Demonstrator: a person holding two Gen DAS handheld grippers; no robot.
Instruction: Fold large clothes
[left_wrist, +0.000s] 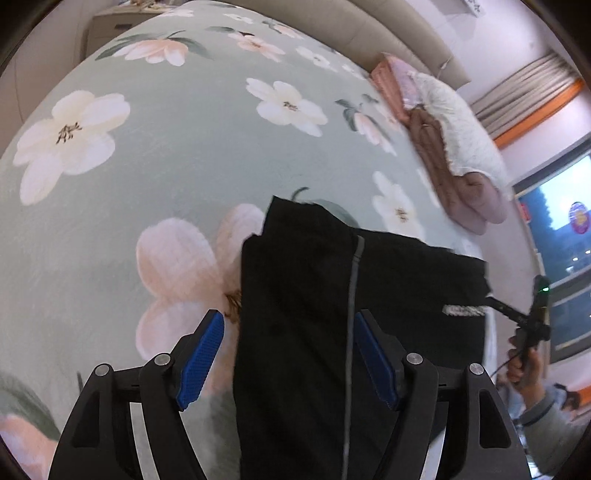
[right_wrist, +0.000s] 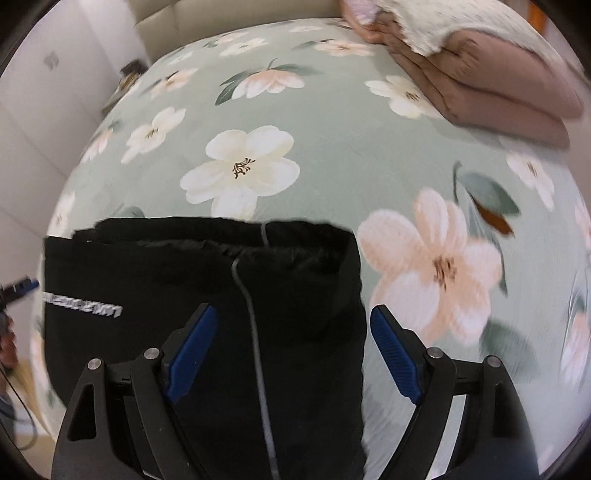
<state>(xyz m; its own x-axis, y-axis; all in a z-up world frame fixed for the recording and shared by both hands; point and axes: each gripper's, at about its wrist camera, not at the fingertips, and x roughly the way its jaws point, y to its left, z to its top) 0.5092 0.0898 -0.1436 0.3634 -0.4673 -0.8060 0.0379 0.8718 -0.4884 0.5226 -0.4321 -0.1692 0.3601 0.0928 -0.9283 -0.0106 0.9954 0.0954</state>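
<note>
A black garment (left_wrist: 317, 295) with a grey stripe and a white logo lies folded on the floral bed sheet (left_wrist: 166, 147). My left gripper (left_wrist: 290, 325) is open, its blue pads on either side of the garment's left part, just above it. In the right wrist view the same black garment (right_wrist: 207, 288) lies with its folded edge away from me. My right gripper (right_wrist: 293, 321) is open over the garment's right edge. The right gripper also shows at the far right of the left wrist view (left_wrist: 532, 317), held by a hand.
A stack of folded blankets, brown and pink with a white one on top (left_wrist: 454, 147), lies at the bed's far right; it also shows in the right wrist view (right_wrist: 480, 74). A beige headboard (left_wrist: 332, 33) runs behind. A window (left_wrist: 561, 251) is on the right.
</note>
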